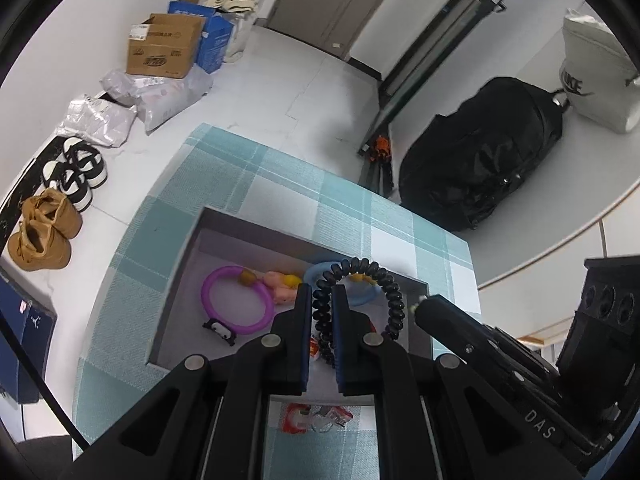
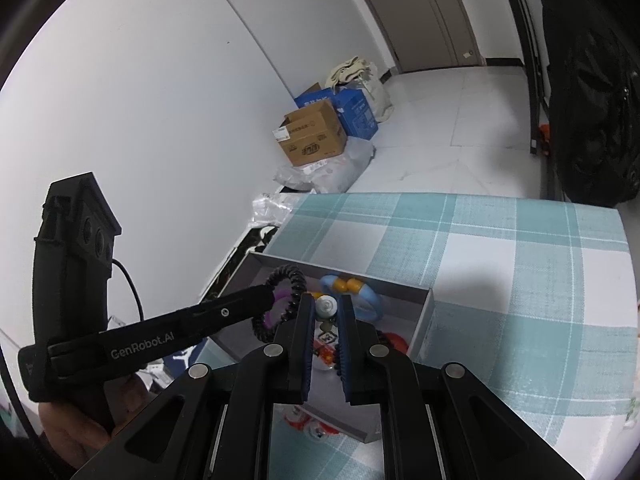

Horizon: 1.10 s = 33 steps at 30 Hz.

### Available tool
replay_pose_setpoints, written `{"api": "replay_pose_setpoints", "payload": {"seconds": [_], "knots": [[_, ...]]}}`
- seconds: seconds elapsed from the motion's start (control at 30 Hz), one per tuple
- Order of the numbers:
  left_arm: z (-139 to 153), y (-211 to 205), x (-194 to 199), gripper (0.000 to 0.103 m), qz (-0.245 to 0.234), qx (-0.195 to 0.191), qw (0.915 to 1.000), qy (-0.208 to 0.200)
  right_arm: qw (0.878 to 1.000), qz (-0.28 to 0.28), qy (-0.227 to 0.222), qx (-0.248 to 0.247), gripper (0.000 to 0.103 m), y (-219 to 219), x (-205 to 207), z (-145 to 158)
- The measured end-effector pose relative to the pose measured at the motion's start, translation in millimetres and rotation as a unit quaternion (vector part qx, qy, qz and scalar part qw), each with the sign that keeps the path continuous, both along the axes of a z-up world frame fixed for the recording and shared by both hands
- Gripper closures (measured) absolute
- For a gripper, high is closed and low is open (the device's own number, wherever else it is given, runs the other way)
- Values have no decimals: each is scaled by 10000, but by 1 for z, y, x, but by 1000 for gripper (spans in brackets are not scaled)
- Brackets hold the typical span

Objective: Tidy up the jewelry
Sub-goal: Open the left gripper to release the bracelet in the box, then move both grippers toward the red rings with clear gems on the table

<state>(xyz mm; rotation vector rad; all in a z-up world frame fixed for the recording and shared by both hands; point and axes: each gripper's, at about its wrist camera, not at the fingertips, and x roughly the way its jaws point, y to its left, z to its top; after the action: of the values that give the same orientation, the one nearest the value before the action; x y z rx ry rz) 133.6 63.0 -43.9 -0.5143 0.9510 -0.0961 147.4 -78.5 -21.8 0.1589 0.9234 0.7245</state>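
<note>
A grey open box (image 1: 192, 248) sits on a teal plaid cloth (image 1: 280, 184). My left gripper (image 1: 322, 292) is shut on a black spiral hair tie (image 1: 376, 276) and holds it above the box. Inside lie a purple ring (image 1: 236, 300), a blue ring (image 1: 360, 300) with yellow beads and a pink charm (image 1: 278, 284). My right gripper (image 2: 325, 306) is shut on a small white round charm (image 2: 325, 307) over the box (image 2: 424, 320). The left gripper's finger (image 2: 240, 308) shows there with the black tie (image 2: 286, 276), beside the blue ring (image 2: 368, 300).
Red and white wrapped items (image 1: 316, 418) lie near the box's front. On the floor are cardboard and blue boxes (image 1: 164, 48), plastic bags (image 1: 160, 96), shoes (image 1: 44, 224) and a black bag (image 1: 480, 160). The cloth continues to the right (image 2: 520, 280).
</note>
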Motion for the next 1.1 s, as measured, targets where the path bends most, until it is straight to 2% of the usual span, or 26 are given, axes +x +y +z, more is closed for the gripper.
{"api": "replay_pose_setpoints", "payload": {"seconds": [0.1,0.17,0.2,0.3,0.37,0.4,0.47,0.6,0.67,0.8,0.93,1.1], "knots": [[0,-2,1,97,-118,37,9999,1,10000,-30,39,-43,90,2,3,-2],[1,1,2,91,-120,-1,9999,24,9998,-67,57,-169,87,2,4,-4],[1,2,1,84,-106,-20,9999,20,9997,-80,97,-189,87,0,4,-5],[2,3,-3,76,-104,-97,9999,-70,9996,-100,201,-146,86,-5,4,-6],[3,1,-4,70,-145,-25,9999,-73,9997,-140,88,-192,75,-8,1,-2],[4,0,-6,69,-164,64,9998,-67,9997,-183,21,-177,72,-11,-1,0],[6,-2,-10,69,-208,200,9996,-82,9997,-228,-22,-121,58,-15,-3,3],[11,-8,-19,68,-251,563,9980,-132,9994,-243,-177,-170,49,-20,-11,9],[12,-10,-22,68,-232,835,9962,-115,9991,-262,-264,-216,39,-22,-16,11],[14,-9,-31,67,-247,892,9956,-143,9987,-238,-375,-256,35,-23,-25,14],[17,-10,-41,54,-203,995,9945,-245,9973,-197,-573,-421,27,-22,-34,17],[18,-13,-50,53,-270,967,9944,-315,9955,-172,-708,-600,27,-22,-45,16]]}}
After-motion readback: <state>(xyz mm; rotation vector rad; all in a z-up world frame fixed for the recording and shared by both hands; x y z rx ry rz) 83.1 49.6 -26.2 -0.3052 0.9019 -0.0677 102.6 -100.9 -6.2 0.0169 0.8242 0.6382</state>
